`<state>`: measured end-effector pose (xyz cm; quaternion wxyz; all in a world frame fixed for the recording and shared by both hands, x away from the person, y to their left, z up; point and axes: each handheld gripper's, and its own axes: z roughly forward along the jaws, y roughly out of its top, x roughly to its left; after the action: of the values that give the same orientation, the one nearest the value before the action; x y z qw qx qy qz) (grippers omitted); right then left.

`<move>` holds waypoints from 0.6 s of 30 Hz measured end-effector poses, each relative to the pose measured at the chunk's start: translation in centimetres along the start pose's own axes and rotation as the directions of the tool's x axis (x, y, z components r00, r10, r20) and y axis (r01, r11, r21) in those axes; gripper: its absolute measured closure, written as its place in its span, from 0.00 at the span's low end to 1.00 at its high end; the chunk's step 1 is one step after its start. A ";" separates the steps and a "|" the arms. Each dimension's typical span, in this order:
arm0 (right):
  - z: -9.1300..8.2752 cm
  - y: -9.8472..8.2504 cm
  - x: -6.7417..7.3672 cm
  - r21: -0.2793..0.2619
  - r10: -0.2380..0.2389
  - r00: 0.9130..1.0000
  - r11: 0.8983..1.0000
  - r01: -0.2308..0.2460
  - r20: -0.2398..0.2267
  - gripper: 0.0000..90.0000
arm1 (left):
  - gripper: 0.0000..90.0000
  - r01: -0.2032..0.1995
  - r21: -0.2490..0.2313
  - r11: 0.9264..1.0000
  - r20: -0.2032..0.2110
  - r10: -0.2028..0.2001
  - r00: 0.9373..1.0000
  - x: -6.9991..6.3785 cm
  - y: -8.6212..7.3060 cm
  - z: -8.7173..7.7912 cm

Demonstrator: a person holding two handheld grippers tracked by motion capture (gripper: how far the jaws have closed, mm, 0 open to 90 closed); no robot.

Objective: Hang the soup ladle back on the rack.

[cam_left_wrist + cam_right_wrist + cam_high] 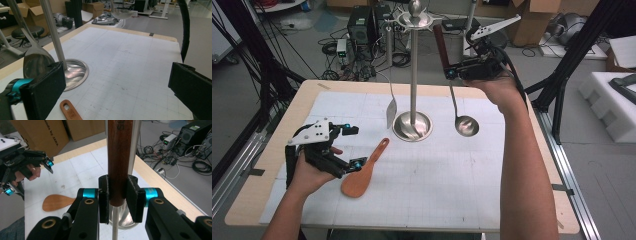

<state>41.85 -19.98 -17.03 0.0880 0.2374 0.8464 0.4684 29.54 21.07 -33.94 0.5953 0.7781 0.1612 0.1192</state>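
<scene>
The right tongs (pixel 117 202) are closed on the wooden handle (pixel 441 45) of the ladle (pixel 465 125), stiff, bowl-heavy, hanging far right over the counter (pixel 272 165); left tongs (pixel 353 146) wide open, empty.

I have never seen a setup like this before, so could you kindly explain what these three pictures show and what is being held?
A person works at a table with a hand-held tool in each hand; each tool ends in two black jaws. One picture looks down from above; the other two come from cameras riding on the tools.

On the white gridded mat stands a tall steel utensil stand with a steel spatula hanging beside its pole, and a flat orange-brown wooden rice paddle lies nearby.

The right gripper is shut on the dark wooden handle of a steel ladle, lifted near the stand's top. The left gripper is open and holds nothing.
</scene>
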 end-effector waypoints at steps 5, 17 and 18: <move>0.1 0.2 -0.1 -0.008 0.006 1.000 1.000 -0.006 0.004 0.83 | 0.02 0.001 -0.005 1.000 -0.001 -0.001 1.000 0.0 0.0 -0.1; 0.9 0.6 -0.1 0.001 0.005 1.000 1.000 -0.005 0.001 0.83 | 0.02 0.002 -0.011 1.000 -0.001 -0.002 1.000 0.1 0.1 -0.2; 1.0 0.6 -0.1 0.003 0.005 1.000 1.000 -0.005 0.006 0.83 | 0.02 0.002 -0.012 1.000 0.000 -0.002 1.000 0.1 0.1 -0.2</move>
<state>42.56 -19.01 -17.05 0.0889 0.2410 0.8462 0.4669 29.54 21.27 -33.83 0.6000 0.7744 0.1613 0.1197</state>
